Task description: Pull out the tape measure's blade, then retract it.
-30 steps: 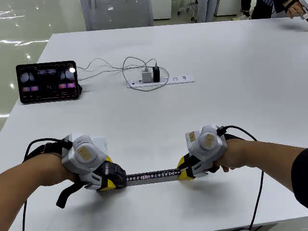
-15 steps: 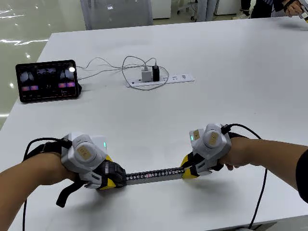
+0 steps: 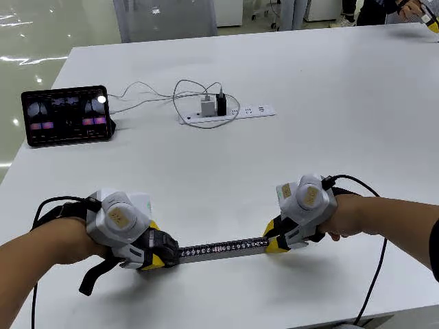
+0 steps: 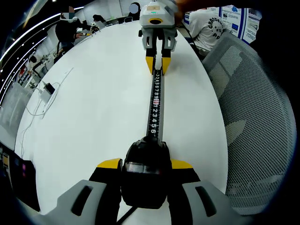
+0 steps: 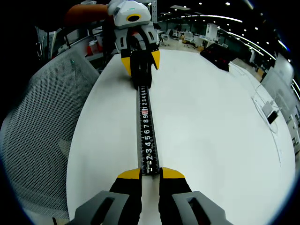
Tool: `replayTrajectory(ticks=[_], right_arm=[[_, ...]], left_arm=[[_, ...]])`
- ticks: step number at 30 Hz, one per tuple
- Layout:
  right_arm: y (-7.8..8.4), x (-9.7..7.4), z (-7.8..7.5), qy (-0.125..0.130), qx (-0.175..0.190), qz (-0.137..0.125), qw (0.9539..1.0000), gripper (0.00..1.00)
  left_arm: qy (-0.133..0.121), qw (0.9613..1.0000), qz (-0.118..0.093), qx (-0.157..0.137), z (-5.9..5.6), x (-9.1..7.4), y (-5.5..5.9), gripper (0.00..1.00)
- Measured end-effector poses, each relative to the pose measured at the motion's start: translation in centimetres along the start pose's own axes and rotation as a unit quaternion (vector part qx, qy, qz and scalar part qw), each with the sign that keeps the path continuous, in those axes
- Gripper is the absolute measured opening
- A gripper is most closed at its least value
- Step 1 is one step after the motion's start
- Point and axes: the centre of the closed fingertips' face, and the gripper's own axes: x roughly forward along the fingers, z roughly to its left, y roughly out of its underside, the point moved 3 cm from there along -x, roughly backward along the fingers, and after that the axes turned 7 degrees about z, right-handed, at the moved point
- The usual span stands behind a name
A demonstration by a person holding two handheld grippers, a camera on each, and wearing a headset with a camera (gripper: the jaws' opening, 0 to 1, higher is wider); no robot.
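Head view — left claw (image 3: 157, 256) clamps tape measure case (image 3: 167, 245), right claw (image 3: 273, 245) pinches blade (image 3: 223, 247)

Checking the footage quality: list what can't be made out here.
- Blade tip: right gripper view, hidden between the right hand-held gripper's jaws.
- Tape measure case sides: left gripper view, covered by the left hand-held gripper.
- Tablet screen: head view, too small to read.
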Motion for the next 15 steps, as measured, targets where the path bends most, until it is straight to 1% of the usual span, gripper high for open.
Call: replayTrajectory(ticks=[6,9,15], right_arm=[[0.5,-0.2,0.0,0.001,0.006,-0.001,1.0,0.09],[0.7,-0.3,0.0,0.003,0.001,0.002,1.0,0.09],[1.1,-0.5,0.1,0.002,0.006,0.003,1.0,0.09]], left_arm=[[-0.001,1.0,0.0,0.001,0.0,0.0,0.0,0.32],[-0.001,1.0,0.0,0.001,0.0,0.0,0.0,0.32],[-0.001,1.0,0.0,0.0,0.0,0.0,0.0,0.32]])
